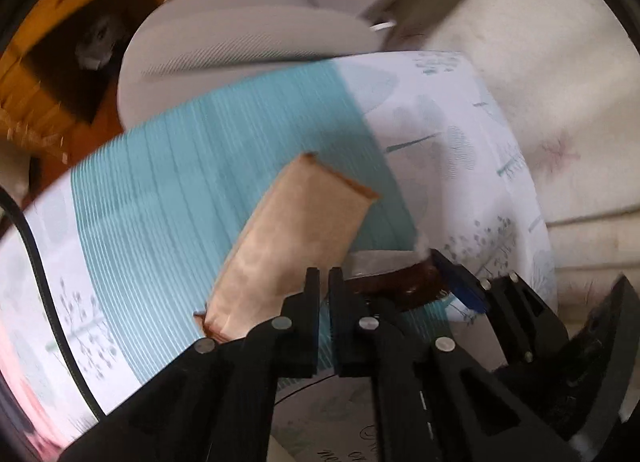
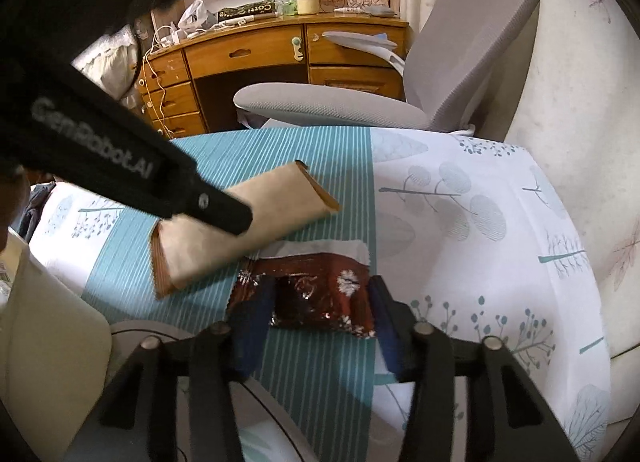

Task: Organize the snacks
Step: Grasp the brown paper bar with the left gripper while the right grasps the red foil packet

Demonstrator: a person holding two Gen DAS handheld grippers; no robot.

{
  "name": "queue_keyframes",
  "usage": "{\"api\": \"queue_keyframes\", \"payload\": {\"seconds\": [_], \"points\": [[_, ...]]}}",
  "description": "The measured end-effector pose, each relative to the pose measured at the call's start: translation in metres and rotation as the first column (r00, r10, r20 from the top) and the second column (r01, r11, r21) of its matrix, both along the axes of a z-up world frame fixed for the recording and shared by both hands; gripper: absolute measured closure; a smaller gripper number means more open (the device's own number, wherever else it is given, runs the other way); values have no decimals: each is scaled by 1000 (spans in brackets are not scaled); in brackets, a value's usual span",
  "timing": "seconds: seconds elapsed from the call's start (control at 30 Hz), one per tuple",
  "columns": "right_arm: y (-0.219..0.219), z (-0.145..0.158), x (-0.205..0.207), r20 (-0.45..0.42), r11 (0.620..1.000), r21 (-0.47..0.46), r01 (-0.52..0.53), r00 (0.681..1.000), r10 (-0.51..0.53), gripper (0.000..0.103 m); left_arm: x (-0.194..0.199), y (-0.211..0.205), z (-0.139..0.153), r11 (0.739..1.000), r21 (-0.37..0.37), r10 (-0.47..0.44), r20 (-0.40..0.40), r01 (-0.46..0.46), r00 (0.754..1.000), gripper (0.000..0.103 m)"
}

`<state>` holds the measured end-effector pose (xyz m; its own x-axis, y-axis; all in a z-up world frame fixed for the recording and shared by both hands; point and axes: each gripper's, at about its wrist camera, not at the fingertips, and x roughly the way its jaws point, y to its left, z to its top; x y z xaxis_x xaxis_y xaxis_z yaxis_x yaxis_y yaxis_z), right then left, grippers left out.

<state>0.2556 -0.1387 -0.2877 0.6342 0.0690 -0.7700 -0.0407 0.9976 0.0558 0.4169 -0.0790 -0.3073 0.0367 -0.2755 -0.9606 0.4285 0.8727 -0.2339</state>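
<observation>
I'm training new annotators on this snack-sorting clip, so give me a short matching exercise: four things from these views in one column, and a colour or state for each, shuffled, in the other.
Things:
1. tan snack packet
2. dark red snack packet
3. left gripper
4. right gripper

Colours or states:
A. fingers spread wide, one on each side of a wrapper
B. shiny foil with white marks, lying on the teal-striped cloth
C. fingers nearly together, nothing visibly held
D. plain, long, lying slantwise on the teal stripes

Pairs: 1-D, 2-B, 3-C, 4-A
</observation>
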Motion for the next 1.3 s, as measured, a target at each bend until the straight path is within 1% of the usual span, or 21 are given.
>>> {"api": "queue_keyframes", "payload": {"seconds": [0.07,0.13,0.23,0.37,0.4,0.43,0.47,0.5,0.53,0.57,0.63,0.7,0.77,0.83,0.9,0.97,1.2,1.23,1.27,1.3], "points": [[-1,2,-1,4,1000,25,-11,1000,10,67,3,8,-1,999,-24,36,-14,-37,999,100],[-1,4,-2,10,1000,21,-17,1000,16,68,6,12,-1,998,-23,60,-19,-60,998,100],[1,6,-4,16,1000,14,-28,999,28,71,8,19,2,996,-32,80,-21,-80,997,100],[-2,10,-8,16,999,41,-29,999,28,78,11,24,4,995,-44,91,-33,-92,995,100],[-3,11,-8,17,999,44,-29,999,29,79,11,24,4,995,-47,90,-38,-92,995,98],[-3,12,-9,16,999,45,-30,999,29,80,11,24,6,994,-49,95,-36,-96,995,92],[-4,13,-9,15,998,45,-32,999,31,81,12,25,8,994,-50,94,-32,-96,995,82],[-5,14,-11,16,998,46,-31,999,31,81,12,24,10,995,-46,87,-27,-88,996,76],[-7,16,-12,13,998,51,-29,1000,28,81,11,21,10,996,-37,76,-25,-77,997,66],[-8,16,-12,11,998,56,-27,1000,26,81,11,17,8,998,-19,60,-22,-60,998,59],[-13,18,-15,3,997,73,-14,1000,14,81,10,11,5,999,26,37,-11,-36,999,56],[-18,20,-19,-7,996,89,3,1000,-3,81,9,7,1,999,38,25,-17,-24,1000,49],[-21,23,-26,-15,994,108,19,1000,-18,81,9,3,2,999,33,15,-18,-14,1000,34],[-27,27,-35,-28,988,146,39,999,-35,81,8,-3,2,998,64,0,3,0,1000,29],[-29,29,-41,-38,984,168,51,998,-45,81,8,-5,-1,996,88,-4,10,3,1000,28],[-30,32,-47,-43,982,180,55,998,-48,81,9,-5,-3,995,104,-4,12,2,1000,24],[-24,45,-61,-51,978,206,31,998,-21,81,13,-8,-11,986,164,-19,22,15,1000,25],[-22,47,-63,-53,977,213,25,999,-14,81,14,-9,-13,985,174,-16,11,14,1000,27],[-21,49,-63,-54,976,218,21,999,-9,81,15,-11,-17,982,187,-12,3,11,1000,34],[-21,50,-62,-55,975,222,17,998,-5,81,16,-11,-19,978,207,-9,1,8,1000,36]]}}
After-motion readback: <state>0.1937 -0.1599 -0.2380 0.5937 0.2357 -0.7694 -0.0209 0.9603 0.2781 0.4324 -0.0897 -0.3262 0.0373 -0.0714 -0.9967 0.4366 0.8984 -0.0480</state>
